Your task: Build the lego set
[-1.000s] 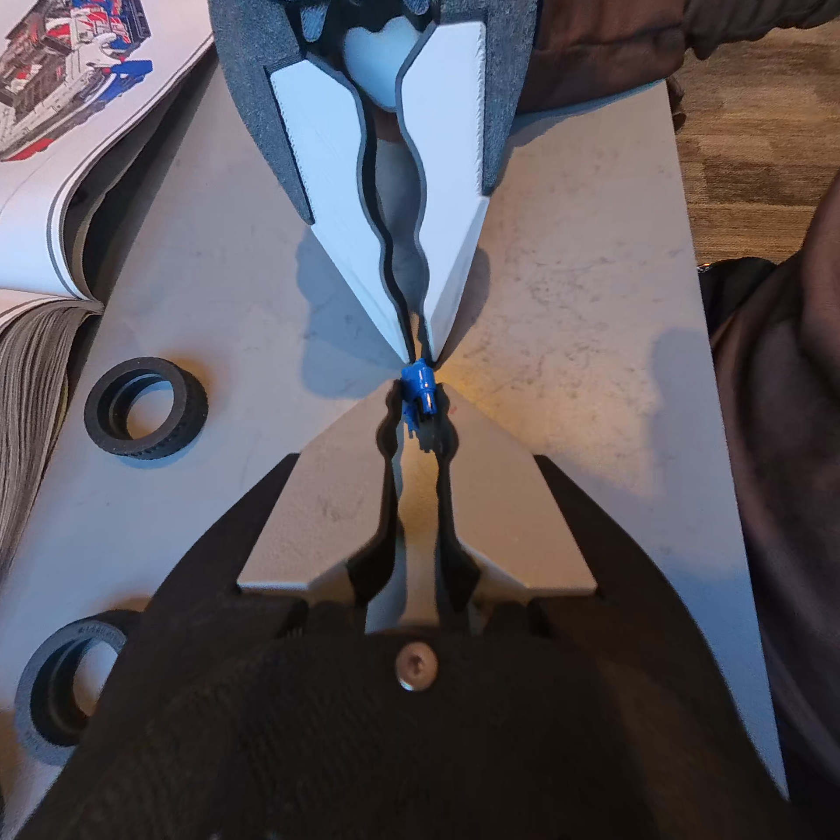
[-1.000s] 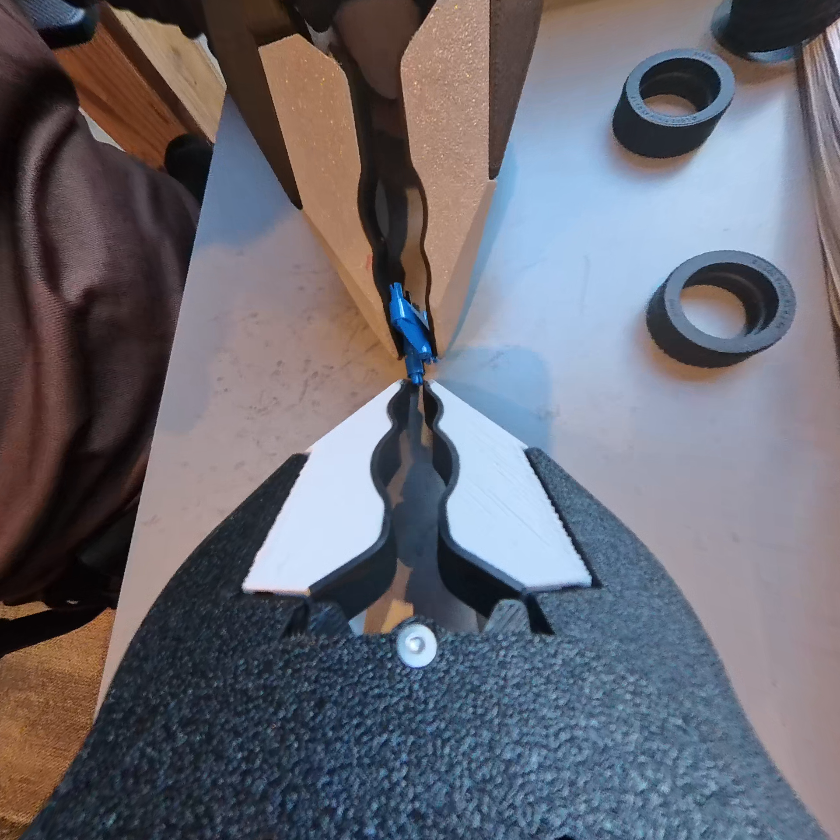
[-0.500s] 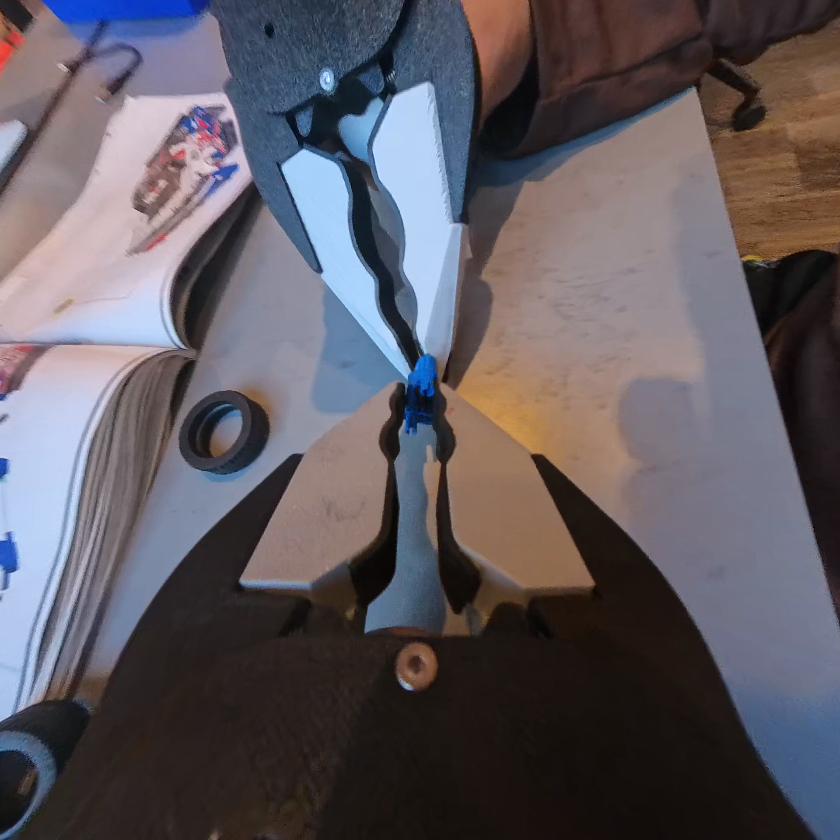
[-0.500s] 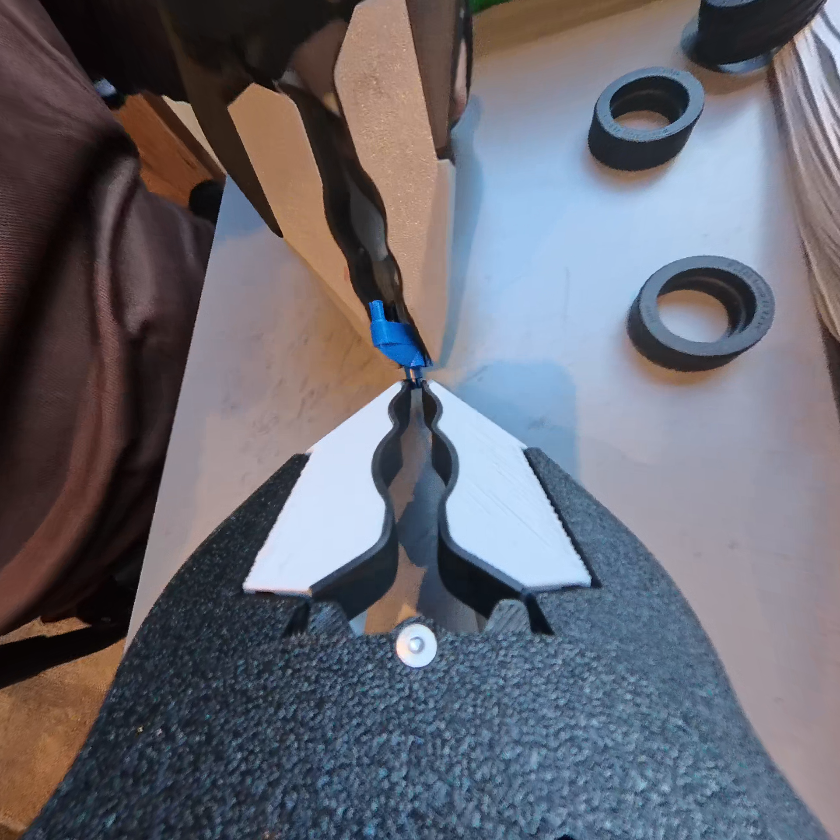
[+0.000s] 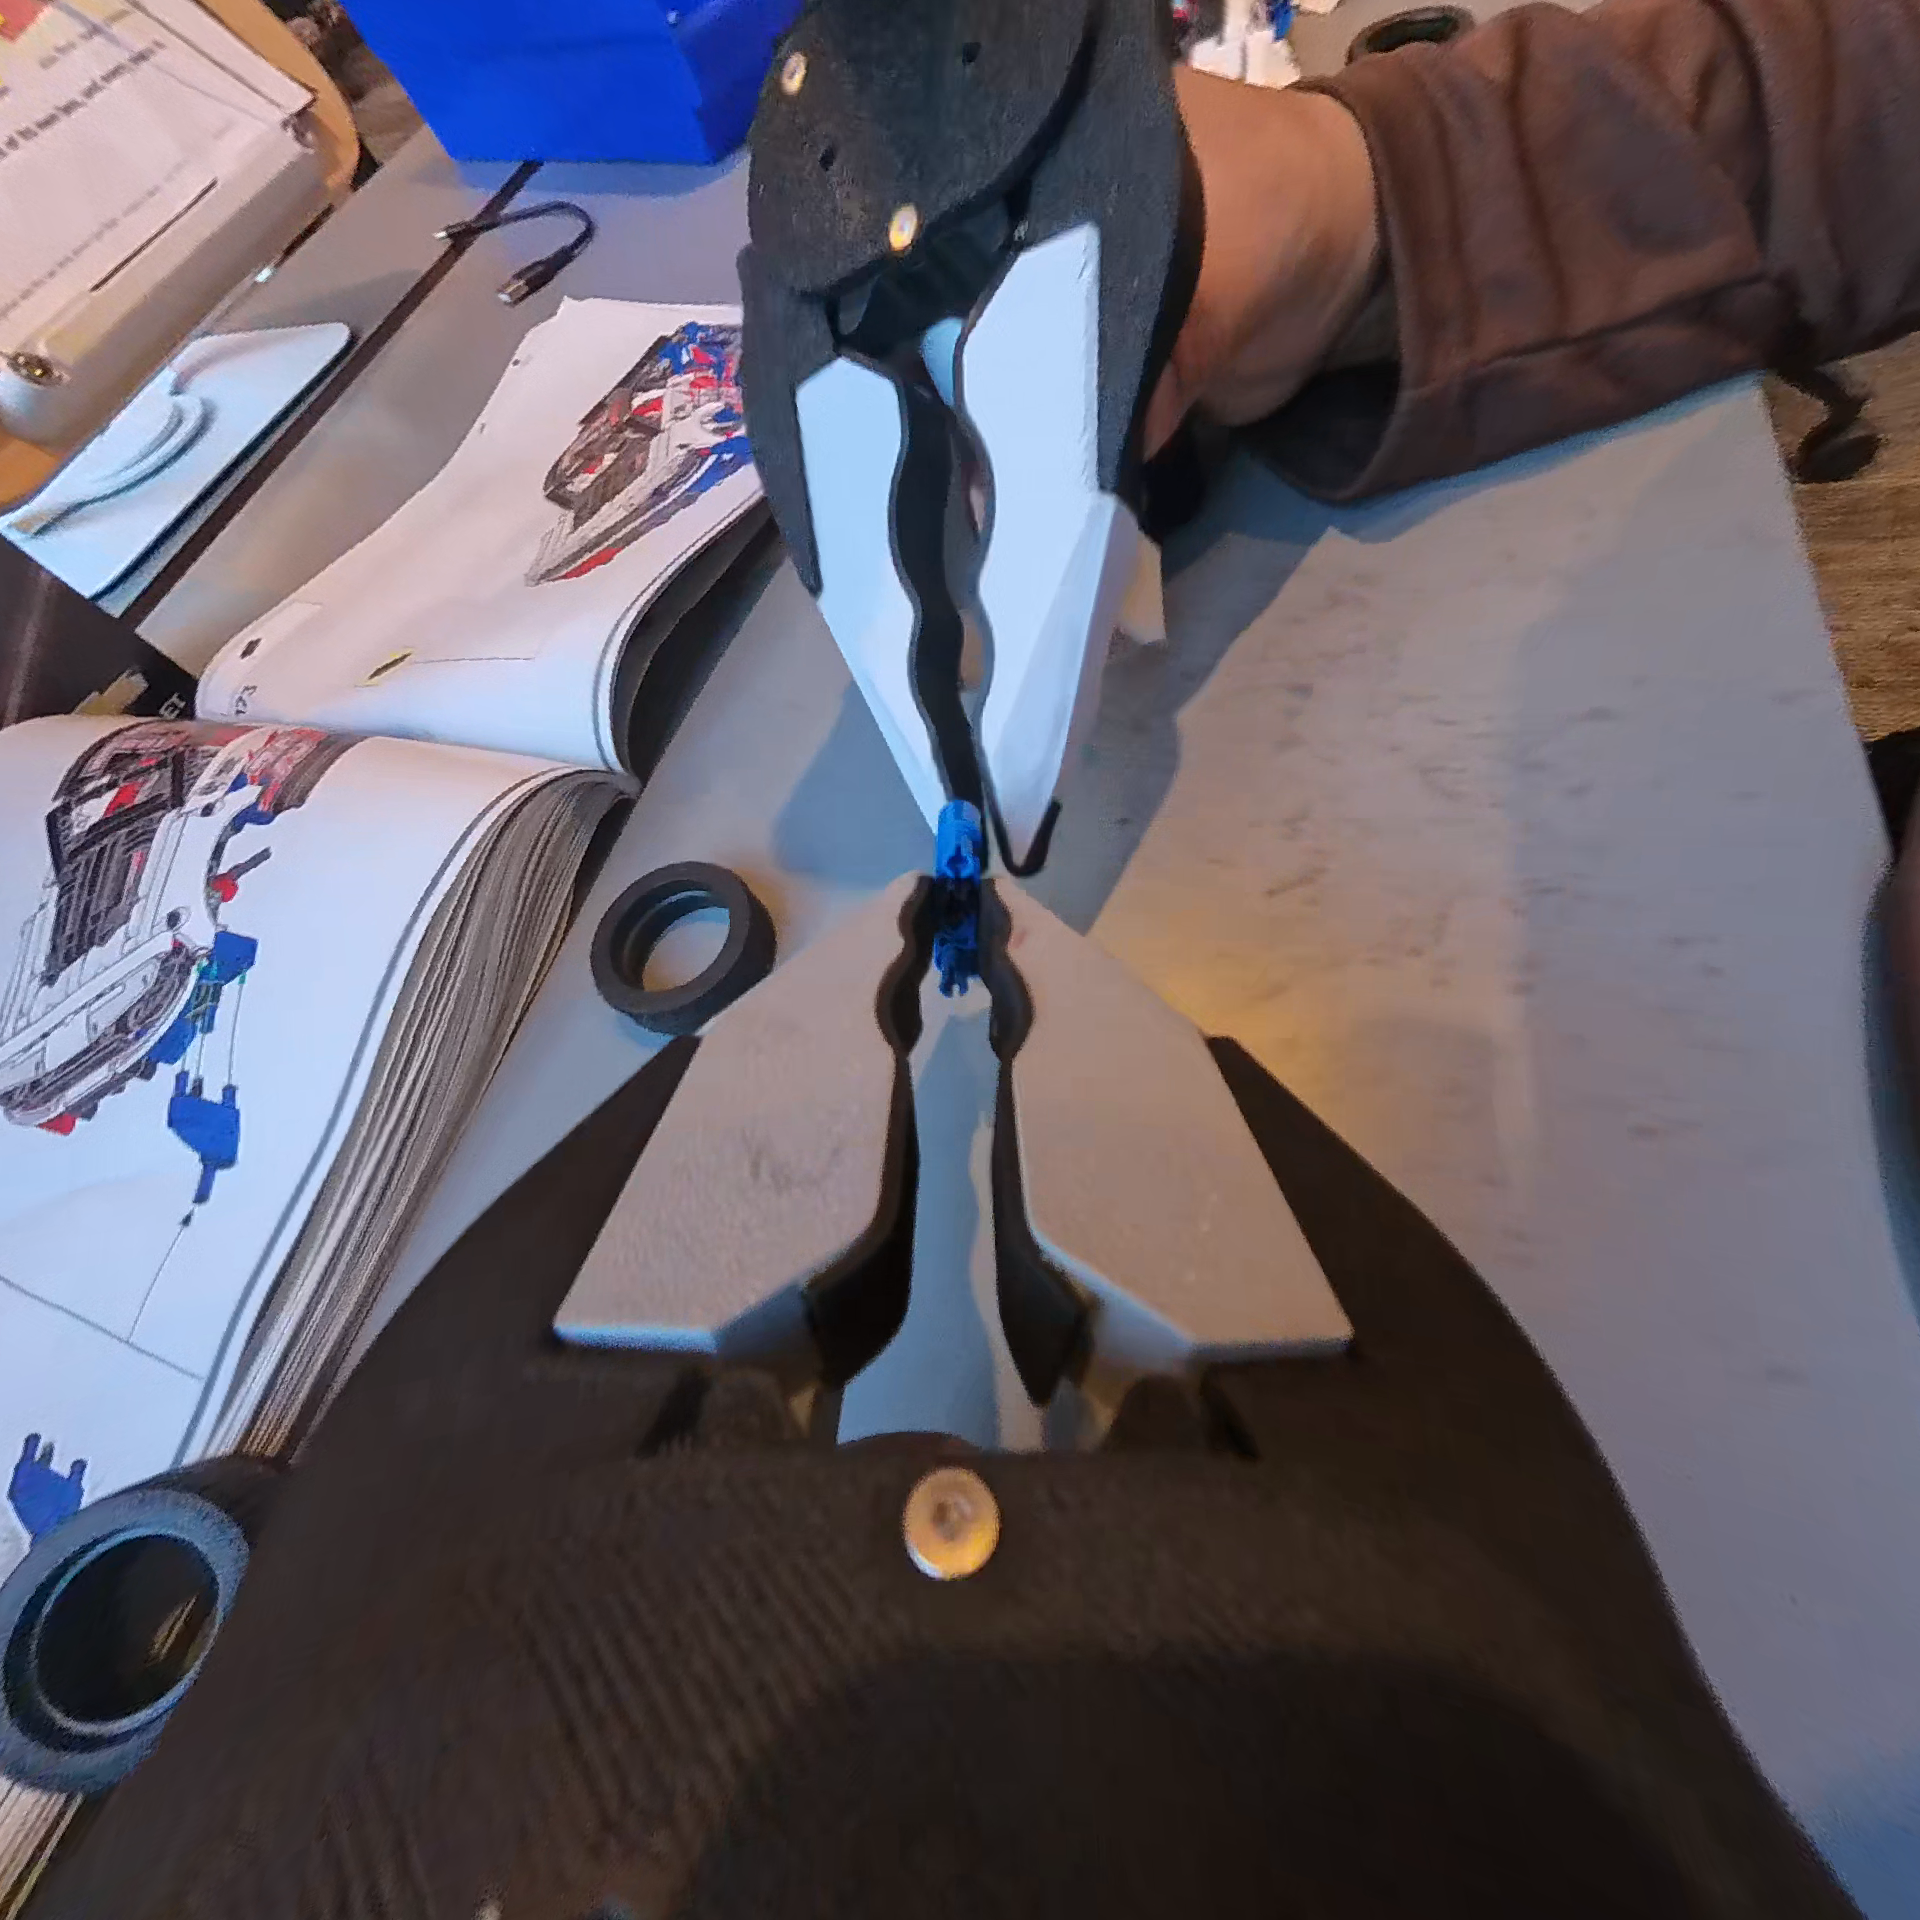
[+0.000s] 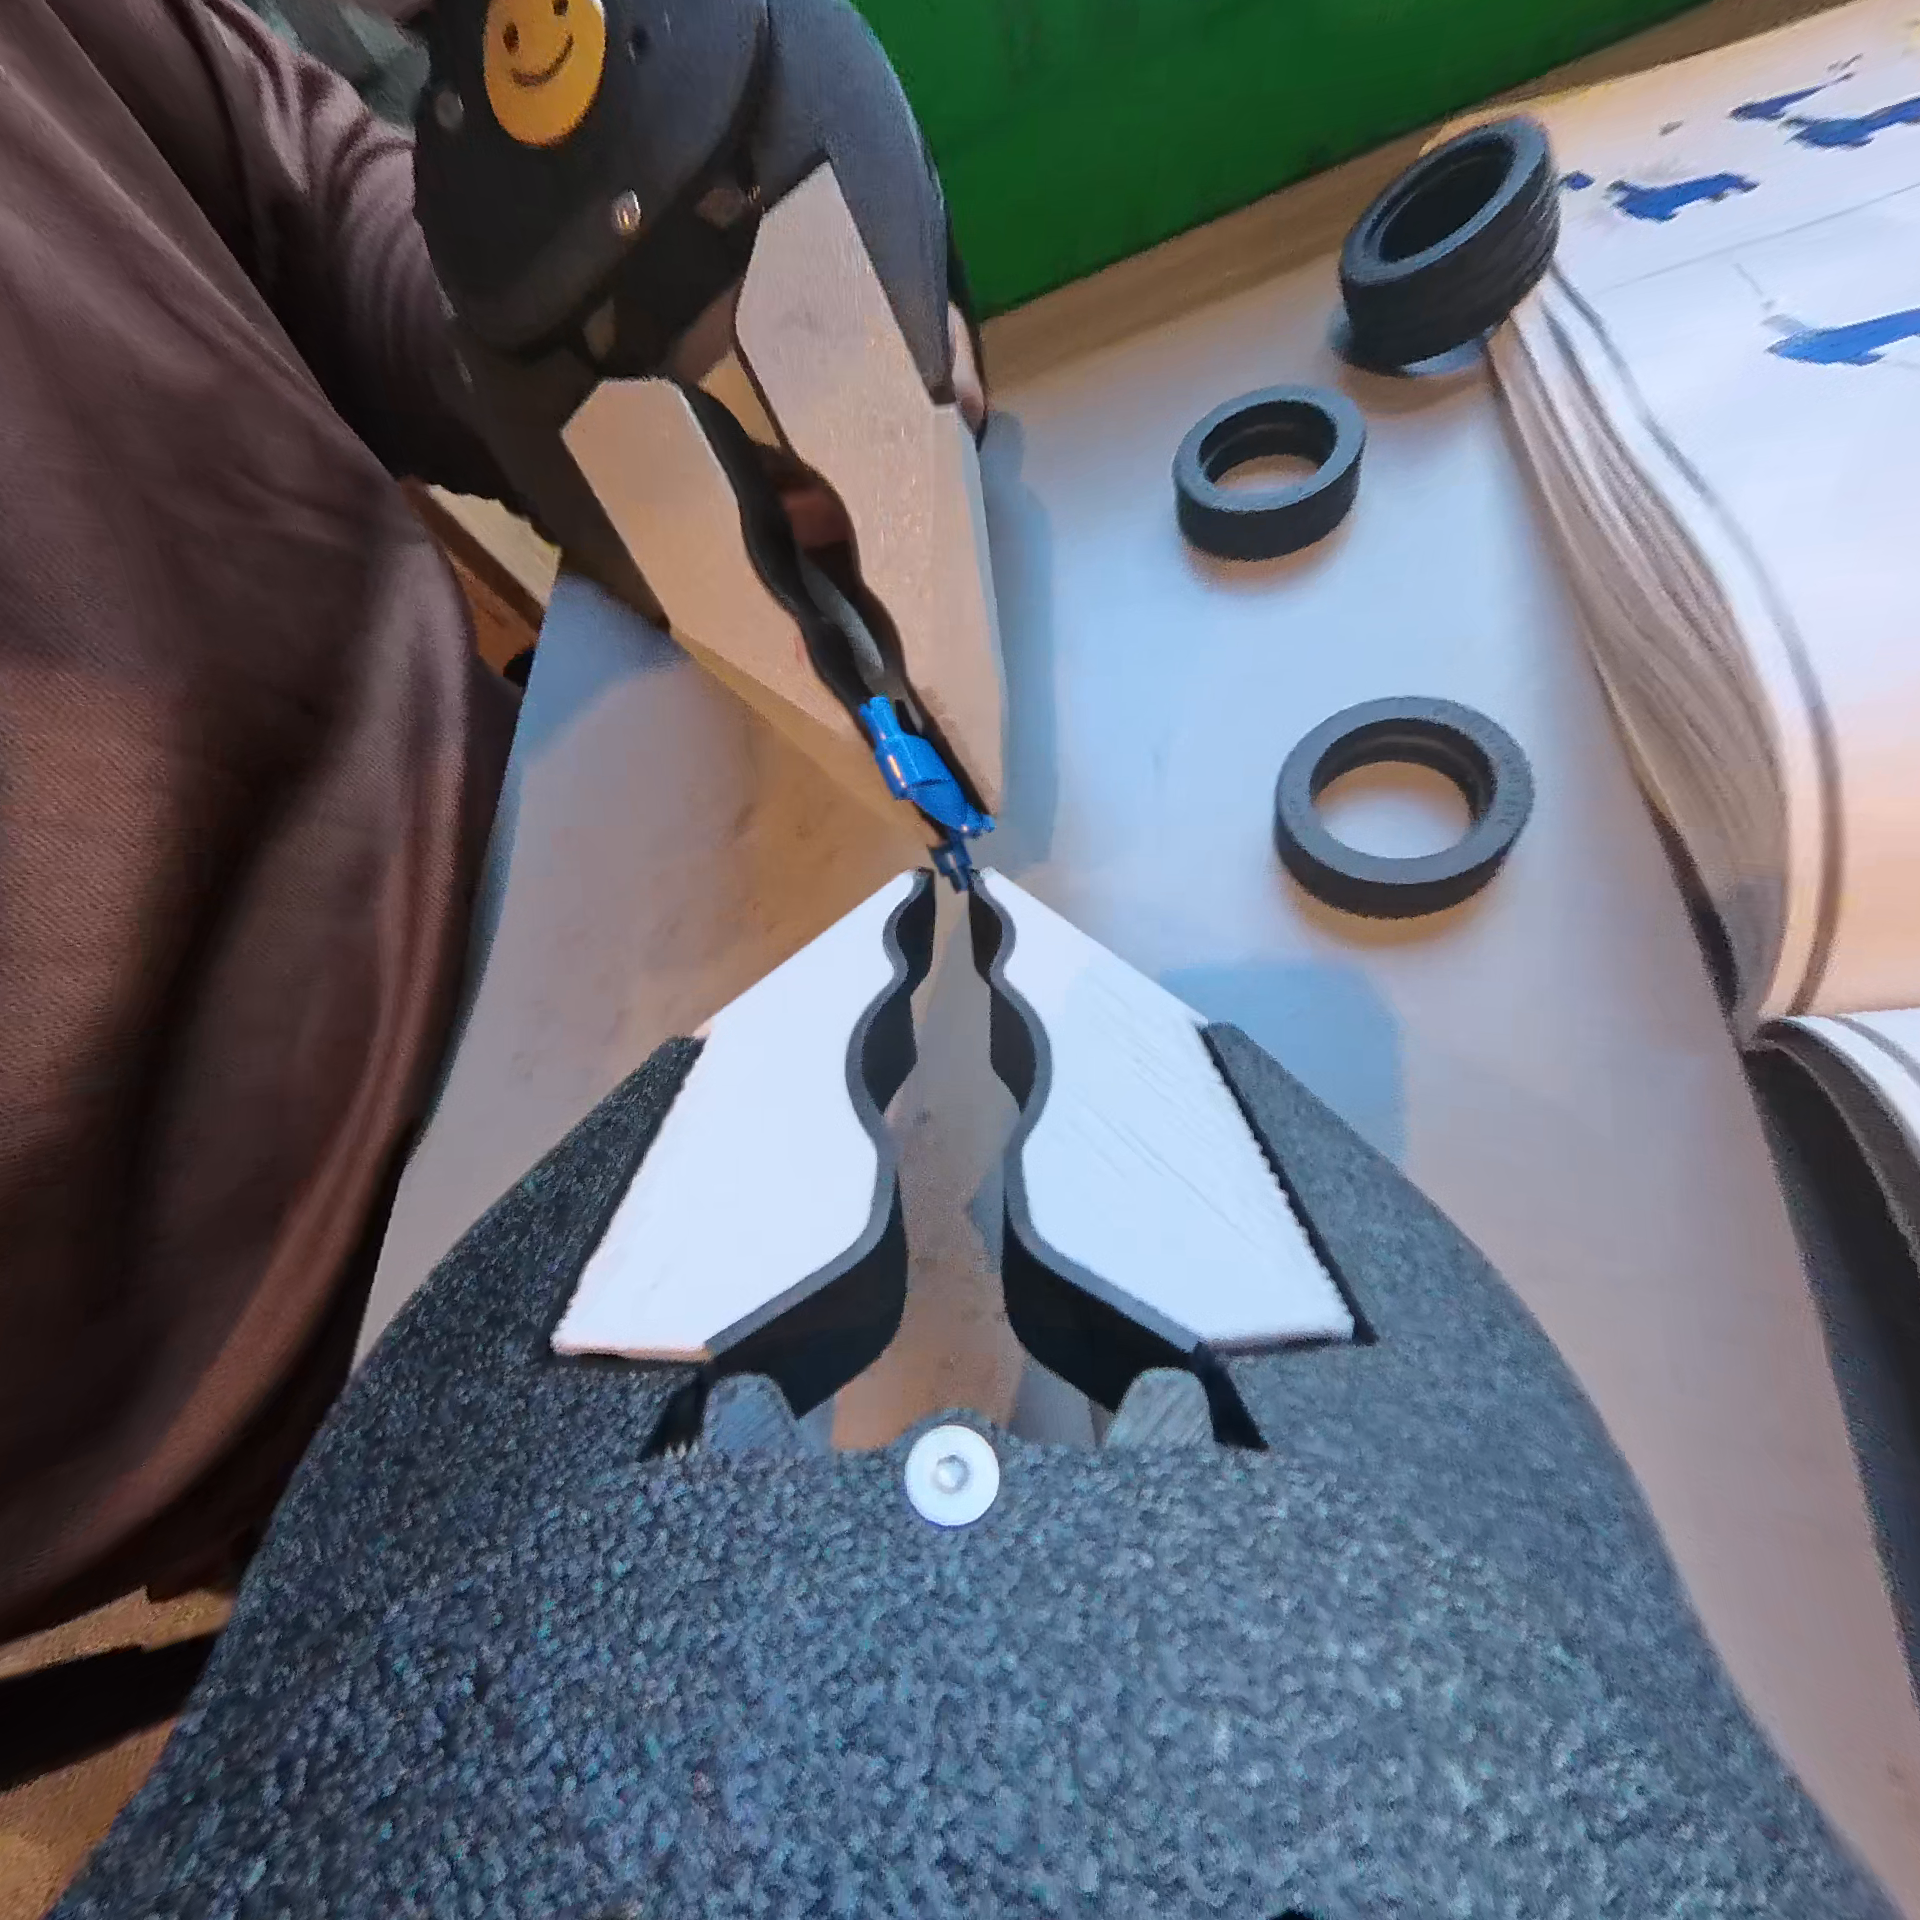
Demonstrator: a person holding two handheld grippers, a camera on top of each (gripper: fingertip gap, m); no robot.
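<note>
My left gripper (image 5: 954, 912) is shut on a small blue Lego piece (image 5: 952, 940), held above the grey table (image 5: 1455, 935). My right gripper (image 6: 951, 878) meets it tip to tip and pinches a tiny blue pin (image 6: 951, 862) at its very tips. In the left wrist view the right gripper (image 5: 982, 842) comes down from above with the pin (image 5: 958, 831) touching the blue piece. In the right wrist view the left gripper (image 6: 971, 821) reaches in from the upper left with the blue piece (image 6: 914, 769) between its fingers.
Black rubber tyres lie on the table (image 6: 1195, 675): one (image 5: 681, 961) beside the open instruction book (image 5: 208, 987), another (image 5: 104, 1652) at the lower left, and three in the right wrist view (image 6: 1403, 805). A blue box (image 5: 582, 73) and a cable (image 5: 530, 249) lie behind. Brown sleeves flank the table. My two grippers' fingertips are within a few centimetres of each other. The open instruction book (image 5: 208, 987) is about 20 centimeters from both grippers' fingertips.
Both grippers have risen and tilted while staying tip to tip with the blue parts between them. More of the book and far table now shows.
</note>
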